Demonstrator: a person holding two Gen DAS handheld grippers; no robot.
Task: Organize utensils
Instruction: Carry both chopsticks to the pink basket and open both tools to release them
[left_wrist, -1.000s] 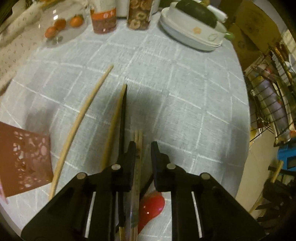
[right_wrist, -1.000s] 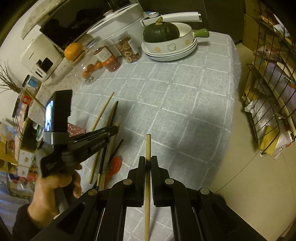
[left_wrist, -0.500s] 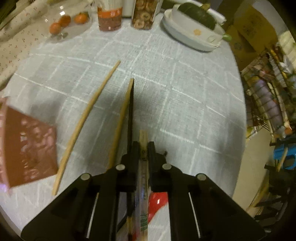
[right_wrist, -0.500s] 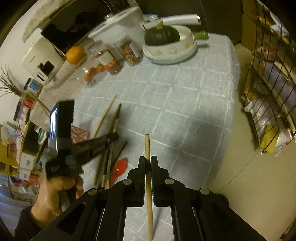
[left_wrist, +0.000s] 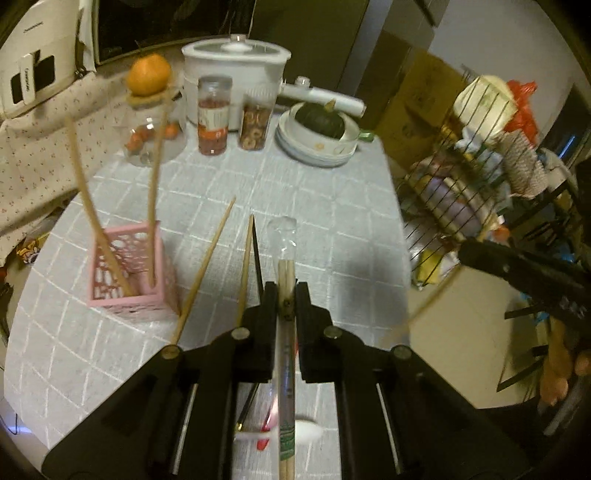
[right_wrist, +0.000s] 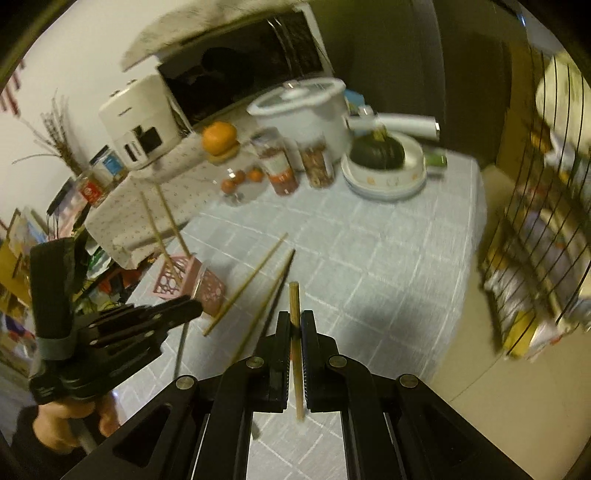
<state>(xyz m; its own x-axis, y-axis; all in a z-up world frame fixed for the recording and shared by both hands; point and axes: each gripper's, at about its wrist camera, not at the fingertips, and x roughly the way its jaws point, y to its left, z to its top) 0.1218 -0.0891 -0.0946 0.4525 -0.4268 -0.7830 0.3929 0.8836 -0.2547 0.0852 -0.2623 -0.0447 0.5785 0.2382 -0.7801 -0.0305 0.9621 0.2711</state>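
My left gripper (left_wrist: 286, 291) is shut on a pair of wrapped wooden chopsticks (left_wrist: 286, 354) in a clear sleeve, lifted above the table. My right gripper (right_wrist: 294, 319) is shut on a single wooden chopstick (right_wrist: 295, 332), also held up. A pink perforated holder (left_wrist: 129, 273) stands left on the table with two long wooden sticks (left_wrist: 86, 199) in it; it also shows in the right wrist view (right_wrist: 184, 280). Loose wooden chopsticks (left_wrist: 207, 269) and a dark chopstick (left_wrist: 257, 258) lie on the grey checked cloth. The left gripper (right_wrist: 177, 314) shows at the left of the right wrist view.
At the back stand a white cooker (left_wrist: 236, 77), two jars (left_wrist: 214, 118), a glass jar with an orange on top (left_wrist: 149, 79), and stacked white dishes holding a dark squash (left_wrist: 321, 129). A wire rack (left_wrist: 476, 166) stands right of the table edge. A red spoon (left_wrist: 266, 428) lies below the gripper.
My left gripper shut on the wrapped chopsticks and lifted them, tilting up so the back of the table shows. My right gripper rose and tilted up too, still holding its chopstick.
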